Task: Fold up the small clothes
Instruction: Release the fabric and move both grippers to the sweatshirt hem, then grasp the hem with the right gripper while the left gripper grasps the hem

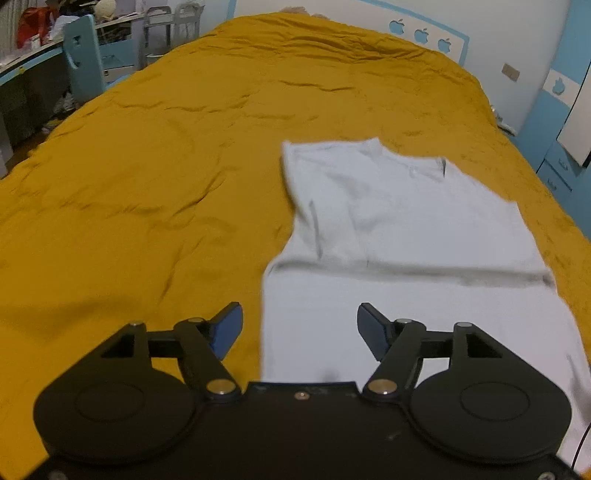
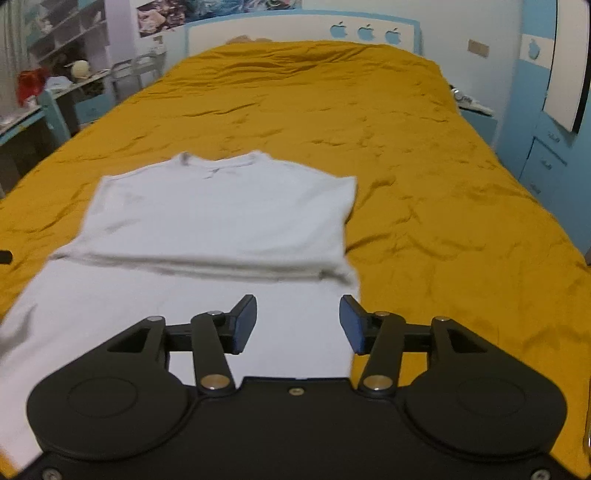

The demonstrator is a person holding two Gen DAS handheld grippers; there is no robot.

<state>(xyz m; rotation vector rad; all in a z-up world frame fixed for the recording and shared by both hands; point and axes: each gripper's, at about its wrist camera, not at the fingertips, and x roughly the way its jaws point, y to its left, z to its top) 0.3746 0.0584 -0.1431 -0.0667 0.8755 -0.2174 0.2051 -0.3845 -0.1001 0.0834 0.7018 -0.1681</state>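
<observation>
A white T-shirt (image 1: 399, 229) lies flat on the mustard-yellow bedspread (image 1: 147, 166), collar at the far end, sleeves folded in, with a cross fold line at mid-length. My left gripper (image 1: 299, 332) is open and empty, above the shirt's near left edge. In the right wrist view the same shirt (image 2: 221, 221) lies ahead and to the left on the bedspread (image 2: 424, 184). My right gripper (image 2: 297, 323) is open and empty, above the shirt's near right edge.
A blue chair (image 1: 83, 59) and a cluttered desk (image 1: 26, 55) stand left of the bed. A blue-and-white headboard (image 2: 295, 29) with apple shapes is at the far end. Blue drawers (image 2: 546, 155) stand at the right.
</observation>
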